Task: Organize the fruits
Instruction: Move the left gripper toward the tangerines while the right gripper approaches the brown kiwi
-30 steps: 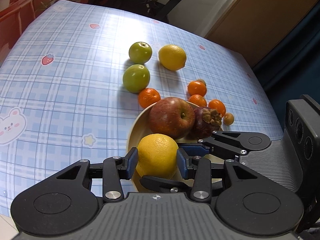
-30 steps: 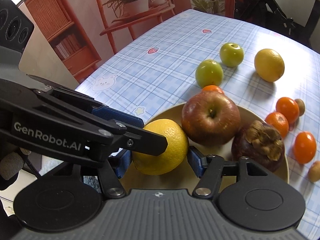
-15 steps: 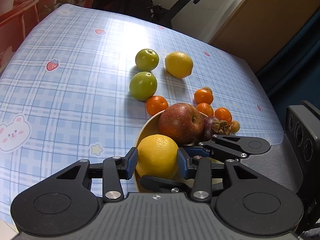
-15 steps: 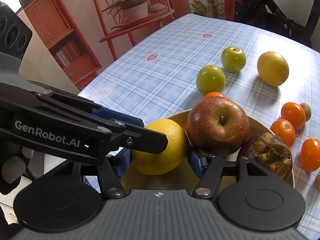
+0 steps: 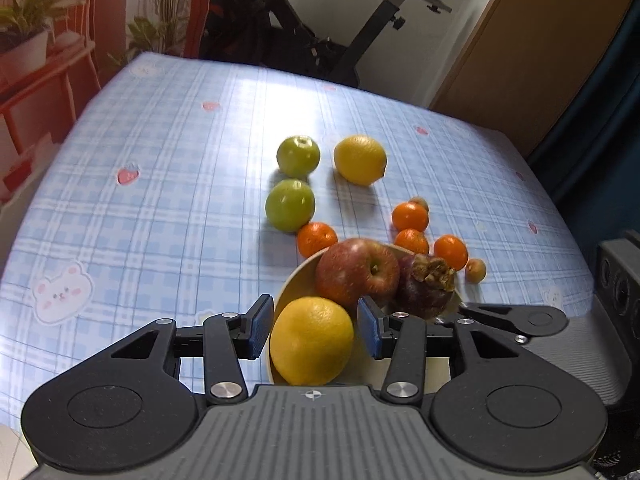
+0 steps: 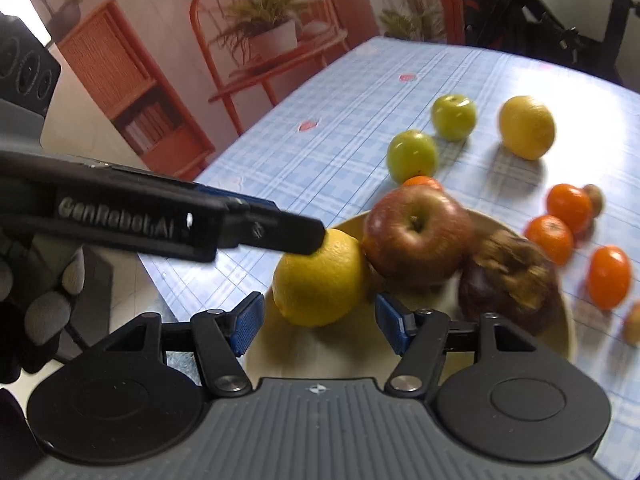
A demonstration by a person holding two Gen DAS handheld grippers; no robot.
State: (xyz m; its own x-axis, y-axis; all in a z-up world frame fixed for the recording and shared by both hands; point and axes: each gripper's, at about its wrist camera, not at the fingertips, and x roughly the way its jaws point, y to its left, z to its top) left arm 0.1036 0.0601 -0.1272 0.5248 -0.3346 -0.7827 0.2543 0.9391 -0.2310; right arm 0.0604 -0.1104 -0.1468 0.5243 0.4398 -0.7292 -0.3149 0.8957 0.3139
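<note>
The surface (image 5: 160,184) carries a plate (image 6: 562,328) at its near edge holding one orange (image 5: 311,341), one red apple (image 5: 357,278) and one mangosteen (image 5: 426,288).

Left gripper (image 5: 312,328): released, straddling the orange. Right gripper (image 6: 320,322): released. Withdraw both straight back without nudging the orange.

Loose fruit: two green apples (image 5: 290,205), one lemon (image 5: 360,159), four tangerines (image 5: 410,216).

Both grippers, the left gripper (image 5: 312,330) and the right gripper (image 6: 316,322), are matte black plastic with ribbed grey bodies, silver screws and blue ribbed jaws. "GenRobot.AI" is printed white along one arm. A grey-tipped gloved hand (image 6: 44,304) shows.
</note>
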